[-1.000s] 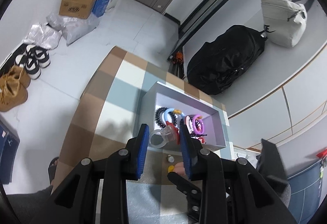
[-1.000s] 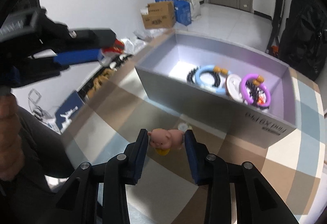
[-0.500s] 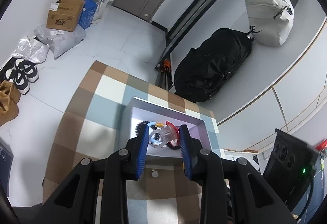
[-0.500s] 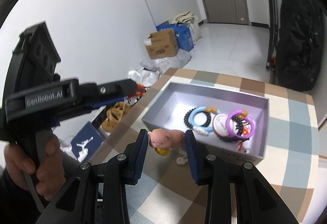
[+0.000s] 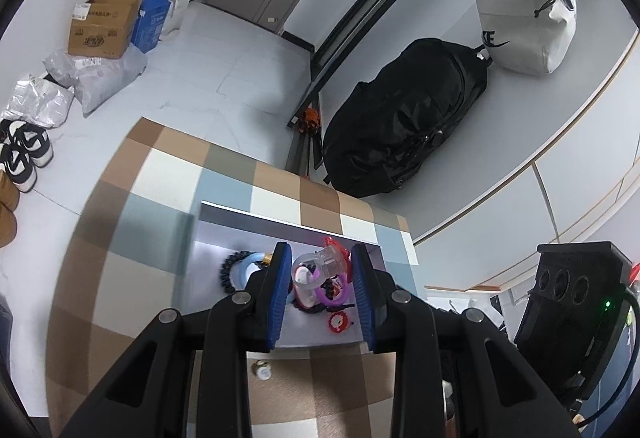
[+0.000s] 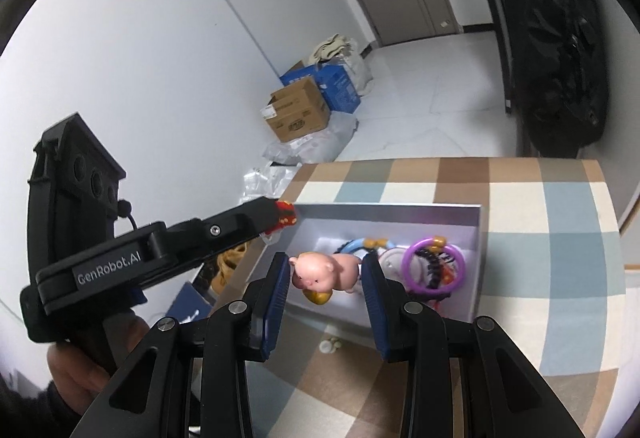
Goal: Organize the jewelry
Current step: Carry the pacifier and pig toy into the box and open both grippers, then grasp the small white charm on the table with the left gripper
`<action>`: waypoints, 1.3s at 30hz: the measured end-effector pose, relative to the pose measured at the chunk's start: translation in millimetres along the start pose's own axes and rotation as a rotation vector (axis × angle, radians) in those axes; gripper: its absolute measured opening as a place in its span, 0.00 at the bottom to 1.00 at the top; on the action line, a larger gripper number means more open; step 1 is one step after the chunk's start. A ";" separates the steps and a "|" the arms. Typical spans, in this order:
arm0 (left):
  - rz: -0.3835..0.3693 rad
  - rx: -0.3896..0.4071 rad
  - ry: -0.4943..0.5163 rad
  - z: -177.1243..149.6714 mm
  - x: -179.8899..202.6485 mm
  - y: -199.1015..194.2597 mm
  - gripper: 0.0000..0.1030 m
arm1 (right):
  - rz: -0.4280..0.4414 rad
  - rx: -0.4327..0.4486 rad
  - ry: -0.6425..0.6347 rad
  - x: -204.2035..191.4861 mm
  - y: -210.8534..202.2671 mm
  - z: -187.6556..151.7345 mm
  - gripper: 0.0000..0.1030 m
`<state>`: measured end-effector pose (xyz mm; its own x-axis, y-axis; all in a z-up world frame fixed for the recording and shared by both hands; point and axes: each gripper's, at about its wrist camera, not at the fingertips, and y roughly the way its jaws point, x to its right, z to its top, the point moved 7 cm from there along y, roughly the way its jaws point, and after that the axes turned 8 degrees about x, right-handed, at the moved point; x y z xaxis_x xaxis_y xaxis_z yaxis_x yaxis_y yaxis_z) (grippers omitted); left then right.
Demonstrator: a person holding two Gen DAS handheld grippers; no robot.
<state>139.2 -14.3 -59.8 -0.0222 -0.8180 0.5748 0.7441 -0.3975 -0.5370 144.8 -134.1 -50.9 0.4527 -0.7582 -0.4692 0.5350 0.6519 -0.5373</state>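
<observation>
A grey open box (image 5: 224,216) (image 6: 476,226) sits on the checkered table and holds a blue bead bracelet (image 5: 244,270) (image 6: 354,244), a purple ring bracelet (image 6: 432,266) (image 5: 336,292) and other trinkets. My left gripper (image 5: 320,270) is shut on a clear and red charm (image 5: 320,266) above the box; it also shows in the right wrist view (image 6: 286,216), at the box's left edge. My right gripper (image 6: 325,274) is shut on a pink pig figurine (image 6: 324,272), held above the box's near side.
A small white bead piece (image 5: 262,372) (image 6: 330,346) lies on the table in front of the box. A black bag (image 5: 404,118), cardboard boxes (image 5: 104,24) and shoes (image 5: 24,154) stand on the floor beyond the table.
Both grippers have risen and moved forward over the box, each carrying its item. The pig has gone from table level to above the box.
</observation>
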 end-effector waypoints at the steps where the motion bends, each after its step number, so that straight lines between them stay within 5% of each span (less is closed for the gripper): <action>1: -0.001 -0.004 -0.005 0.0 0.8 2.5 0.24 | -0.002 0.005 0.015 4.0 -1.1 2.4 0.34; 27: -0.024 -0.136 -0.024 -5.5 1.5 41.6 0.26 | -0.021 0.004 0.174 56.8 10.5 20.5 0.36; 28: -0.028 -0.137 -0.032 -4.7 0.9 41.7 0.30 | -0.020 0.008 0.180 57.2 10.2 21.7 0.36; 30: -0.033 -0.150 -0.073 -4.5 -2.6 42.3 0.72 | -0.012 0.021 0.186 57.0 7.3 25.2 0.41; 32: -0.048 -0.133 -0.116 -3.3 -6.9 38.7 0.74 | -0.009 0.053 0.192 57.1 1.4 29.8 0.58; 39: -0.020 -0.102 -0.084 -2.1 -5.3 22.5 0.74 | -0.014 0.102 0.194 55.0 -11.3 33.2 0.76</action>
<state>154.7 -19.9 -76.2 0.0232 -0.7735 0.6334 0.6725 -0.4567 -0.5824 187.2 -183.4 -47.4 0.3044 -0.7451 -0.5935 0.6140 0.6298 -0.4757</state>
